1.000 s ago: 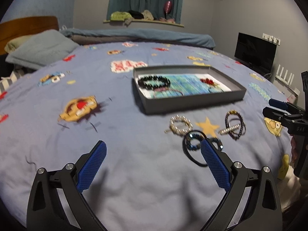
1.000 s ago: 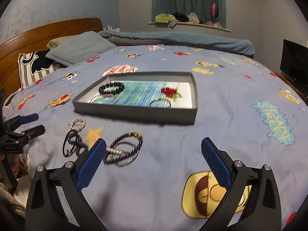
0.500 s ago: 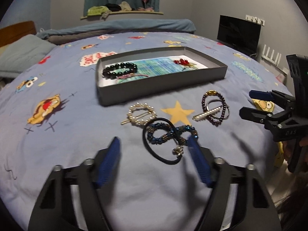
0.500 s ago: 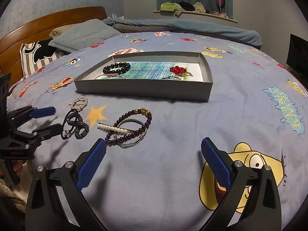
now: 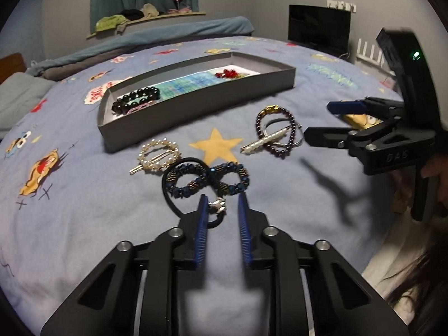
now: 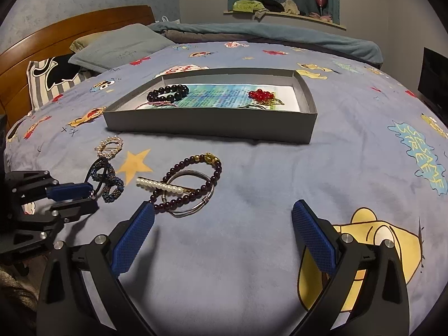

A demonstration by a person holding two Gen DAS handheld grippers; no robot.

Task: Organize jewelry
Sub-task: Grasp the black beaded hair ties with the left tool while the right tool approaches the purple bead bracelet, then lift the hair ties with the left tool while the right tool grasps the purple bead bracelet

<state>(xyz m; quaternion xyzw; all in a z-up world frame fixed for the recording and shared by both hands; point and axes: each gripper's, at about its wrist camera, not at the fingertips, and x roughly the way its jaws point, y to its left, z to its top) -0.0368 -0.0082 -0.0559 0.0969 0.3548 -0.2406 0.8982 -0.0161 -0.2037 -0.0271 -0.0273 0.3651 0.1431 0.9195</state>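
My left gripper (image 5: 222,196) is closing low over the bedspread, and a narrow gap still shows between its jaws. Between them lies the silver charm (image 5: 218,205) of a black hair tie (image 5: 170,198), tangled with a blue beaded bracelet (image 5: 207,177). A pearl ring clip (image 5: 159,154) lies just beyond, on the left. My right gripper (image 6: 223,205) stands wide open with nothing in it, just short of a purple bead bracelet (image 6: 196,179), a pearl bar clip (image 6: 159,185) and a silver bangle (image 6: 193,210). The grey tray (image 6: 210,123) holds a black bead bracelet (image 6: 168,92) and red beads (image 6: 260,95).
Everything lies on a blue cartoon-print bedspread (image 6: 280,168). Pillows (image 6: 117,47) and a wooden headboard (image 6: 70,30) are at the far left, a rolled blanket (image 6: 266,36) along the back. A dark screen (image 5: 319,30) stands beyond the bed. A person's hand (image 5: 436,173) holds the right gripper's handle.
My left gripper came forward and down over the hair tie and blue bracelet, rolled a little, and its jaws narrowed from wide open to a small gap. The right gripper sank slightly towards the purple bracelet.
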